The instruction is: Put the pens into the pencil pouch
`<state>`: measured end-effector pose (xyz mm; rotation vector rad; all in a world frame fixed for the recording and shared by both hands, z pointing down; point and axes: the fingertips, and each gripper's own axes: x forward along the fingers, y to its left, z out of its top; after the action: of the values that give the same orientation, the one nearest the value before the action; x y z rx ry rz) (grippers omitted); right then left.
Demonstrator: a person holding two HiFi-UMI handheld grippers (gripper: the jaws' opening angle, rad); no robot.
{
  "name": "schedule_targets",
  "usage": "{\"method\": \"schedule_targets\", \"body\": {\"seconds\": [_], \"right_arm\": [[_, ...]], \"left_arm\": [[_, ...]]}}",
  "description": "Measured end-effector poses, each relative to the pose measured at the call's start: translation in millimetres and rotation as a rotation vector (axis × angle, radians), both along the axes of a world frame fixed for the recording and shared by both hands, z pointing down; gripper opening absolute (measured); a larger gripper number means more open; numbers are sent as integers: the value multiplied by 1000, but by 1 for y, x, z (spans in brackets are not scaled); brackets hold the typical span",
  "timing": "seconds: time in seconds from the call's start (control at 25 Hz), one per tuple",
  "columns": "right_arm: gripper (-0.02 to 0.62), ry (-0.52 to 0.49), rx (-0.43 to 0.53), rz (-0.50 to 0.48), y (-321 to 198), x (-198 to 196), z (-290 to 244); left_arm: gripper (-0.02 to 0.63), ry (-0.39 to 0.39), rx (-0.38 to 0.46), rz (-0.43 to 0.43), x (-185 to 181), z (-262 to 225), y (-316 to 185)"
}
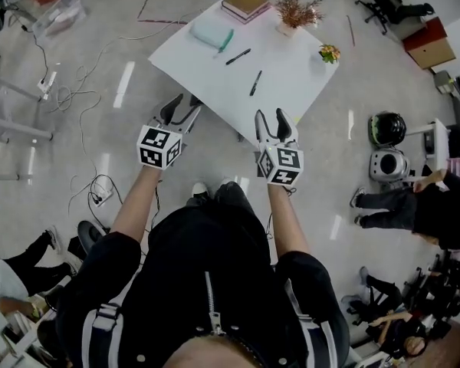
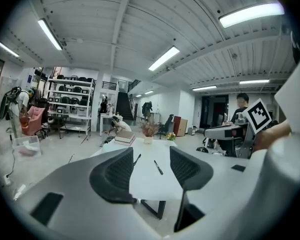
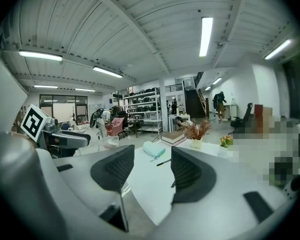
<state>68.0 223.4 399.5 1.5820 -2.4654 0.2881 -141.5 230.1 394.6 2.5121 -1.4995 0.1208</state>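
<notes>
The person stands at the near corner of the white table, with both grippers held just short of its edge and aimed toward the work area. The left gripper has its jaws spread, and its own view shows only the tabletop in the gap, so it carries nothing. The right gripper is likewise spread and empty. This posture reads as a ready stance, with the jaws pre-opened so that either tool can close on a pen without further adjustment. The pencil pouch, pale teal, lies flat near the table's far left edge, well apart from both grippers. A slim teal item lies against its right side; whether it is a pen cannot be confirmed. Two black pens lie loose on the table: the far pen near the pouch, and the near pen between the pouch and the right gripper. A stack of books, a dried plant and a small flower pot occupy the far side. The task appears not yet begun. The near pen is the likely first pickup for the right gripper, while the left gripper suits steadying the pouch.
</notes>
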Motion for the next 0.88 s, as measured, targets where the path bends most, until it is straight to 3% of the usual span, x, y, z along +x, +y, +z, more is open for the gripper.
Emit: {"method": "schedule_targets", "body": {"seconds": [0.4,0.88], "right_arm": [[215,-38,-25,41,-61,-3,22],[216,-74,-77,87,-188,8,37]], "left_arm": [[249,-22,-25,49,4,16,-66],[247,-50,-65,82,9,16,-200]]}}
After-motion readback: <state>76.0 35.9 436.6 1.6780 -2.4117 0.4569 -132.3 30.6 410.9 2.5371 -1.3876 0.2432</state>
